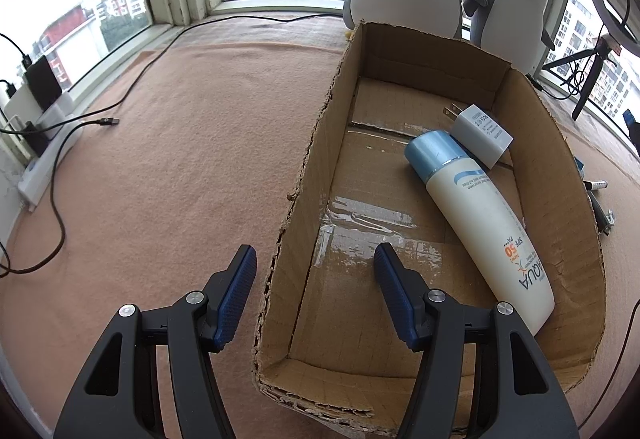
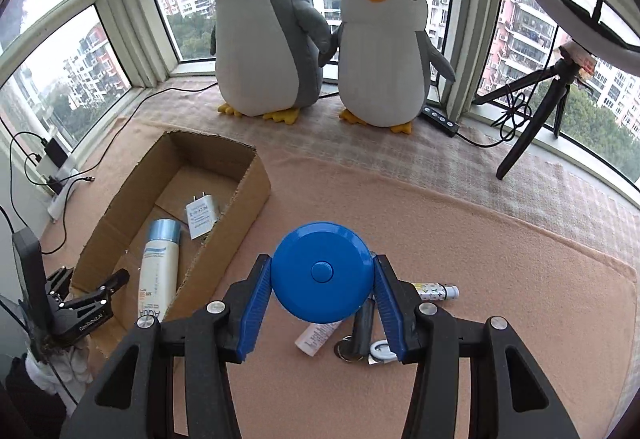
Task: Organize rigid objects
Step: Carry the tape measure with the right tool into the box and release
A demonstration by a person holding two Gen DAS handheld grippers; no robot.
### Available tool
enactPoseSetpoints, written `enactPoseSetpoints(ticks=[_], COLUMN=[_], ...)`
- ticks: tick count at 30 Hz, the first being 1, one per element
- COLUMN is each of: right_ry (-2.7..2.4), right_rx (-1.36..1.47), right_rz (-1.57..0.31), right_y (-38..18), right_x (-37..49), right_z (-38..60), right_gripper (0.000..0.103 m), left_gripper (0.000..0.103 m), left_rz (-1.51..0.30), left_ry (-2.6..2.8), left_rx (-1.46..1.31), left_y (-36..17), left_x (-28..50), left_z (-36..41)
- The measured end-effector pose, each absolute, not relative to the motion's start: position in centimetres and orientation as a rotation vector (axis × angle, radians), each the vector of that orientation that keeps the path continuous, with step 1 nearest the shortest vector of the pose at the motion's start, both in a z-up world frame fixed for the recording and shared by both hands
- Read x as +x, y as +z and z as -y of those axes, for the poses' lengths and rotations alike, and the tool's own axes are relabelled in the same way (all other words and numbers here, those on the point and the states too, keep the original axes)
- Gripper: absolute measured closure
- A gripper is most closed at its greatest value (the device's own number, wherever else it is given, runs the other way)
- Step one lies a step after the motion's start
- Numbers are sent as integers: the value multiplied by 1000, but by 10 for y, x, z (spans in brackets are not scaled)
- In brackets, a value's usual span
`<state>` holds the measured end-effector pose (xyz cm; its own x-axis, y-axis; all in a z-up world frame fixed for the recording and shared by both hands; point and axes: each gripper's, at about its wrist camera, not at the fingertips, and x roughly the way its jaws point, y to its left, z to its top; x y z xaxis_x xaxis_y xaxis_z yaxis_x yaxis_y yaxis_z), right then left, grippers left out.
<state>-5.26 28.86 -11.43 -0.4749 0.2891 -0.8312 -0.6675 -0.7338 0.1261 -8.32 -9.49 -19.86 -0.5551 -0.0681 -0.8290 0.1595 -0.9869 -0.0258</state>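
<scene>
An open cardboard box (image 1: 312, 167) (image 2: 256, 191) lies on the pink blanket. Inside it lie a white sunscreen bottle (image 1: 484, 223) (image 2: 158, 271) with a blue cap and a white charger plug (image 1: 482, 135) (image 2: 201, 217). My left gripper (image 1: 316, 259) (image 2: 100, 289) hovers open over the box's near left wall, holding nothing. My right gripper (image 2: 320, 263) is shut on a round blue tape measure (image 2: 320, 271), lifted above the blanket right of the box. Under it lie a small white tube (image 2: 316, 337), a dark stick (image 2: 362, 331), a patterned pen-like tube (image 2: 436, 291) and a white clip (image 2: 382, 353).
Two plush penguins (image 2: 264, 31) (image 2: 382, 55) stand by the window behind the box. A black tripod (image 2: 532, 119) with a ring light stands at the right. Cables (image 1: 108, 121), a power strip (image 1: 44, 163) and a remote (image 2: 440, 119) lie along the sill.
</scene>
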Motion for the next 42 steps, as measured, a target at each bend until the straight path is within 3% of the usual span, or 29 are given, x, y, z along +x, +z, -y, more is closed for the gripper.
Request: enactPoseSetpoints(ticks=[11,21,22,24,26,42], right_ry=[2370,2376,2379,2398,2405,2325], right_rx=[-1238,-1274,-1269,-1251,-1223,-1173], right_rz=[-514,-510,-512,-532,-523,-630], right_y=[-117,-131,-131,-129,-125,-126], right_x=[-139,-168,-169,-168,-167,-116], right_z=[-238,-227,-227,-227,-225,-242], right_gripper=[57,56,54,34,25,24], left_gripper=[41,41,41,41,41,41], left_rz=[-150,-151,-150,-151,-154,-144], left_ry=[-2670,-2671,-2672,-2672,-2672,-2674], left_rx=[1394,1393,1393,1393,1393,1394], left_y=[-199,-199,-199,-199,-199,-200], left_x=[-84,-84,-83,-84,-84,-83], left_z=[93,94,94,94,94,94])
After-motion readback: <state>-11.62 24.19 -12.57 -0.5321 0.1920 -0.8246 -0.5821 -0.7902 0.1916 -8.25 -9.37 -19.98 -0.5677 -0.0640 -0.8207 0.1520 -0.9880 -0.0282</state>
